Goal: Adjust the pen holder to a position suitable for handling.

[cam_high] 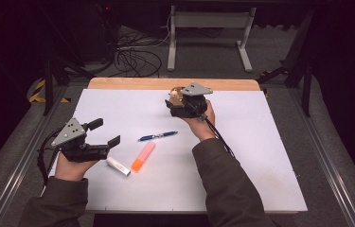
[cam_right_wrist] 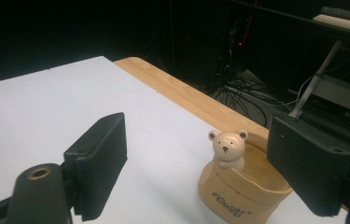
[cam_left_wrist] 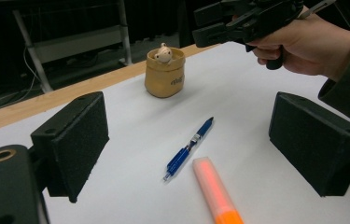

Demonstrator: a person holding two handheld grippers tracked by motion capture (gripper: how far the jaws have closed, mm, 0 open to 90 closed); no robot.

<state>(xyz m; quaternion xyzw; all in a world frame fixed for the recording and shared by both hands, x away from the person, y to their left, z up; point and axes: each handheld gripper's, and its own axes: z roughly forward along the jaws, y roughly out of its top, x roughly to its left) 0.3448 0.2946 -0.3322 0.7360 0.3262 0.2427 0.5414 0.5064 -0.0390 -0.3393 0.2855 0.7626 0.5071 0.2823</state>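
1. The left tongs lie nearest the camera, held low at the near left of the desk. Their jaws stand wide apart with nothing between them, and they seem to be parked out of the way.
2. The right tongs hang far across the desk over the pen pot. Their jaws are open and grip nothing; in the right gripper view the pot sits low between them, close to one jaw, with no pad pressing on it.
3. The pot, tan with a small bear perched on its rim, stands upright near the desk's far wooden edge. My guess is that the right hand is lining up to take hold of it.
4. Between the hands lie a blue pen, an orange highlighter and a white marker, the last just beside the left tongs.
5. All three are well apart from the pot, so nothing bars the reach; the bear on the rim could catch a closing jaw.
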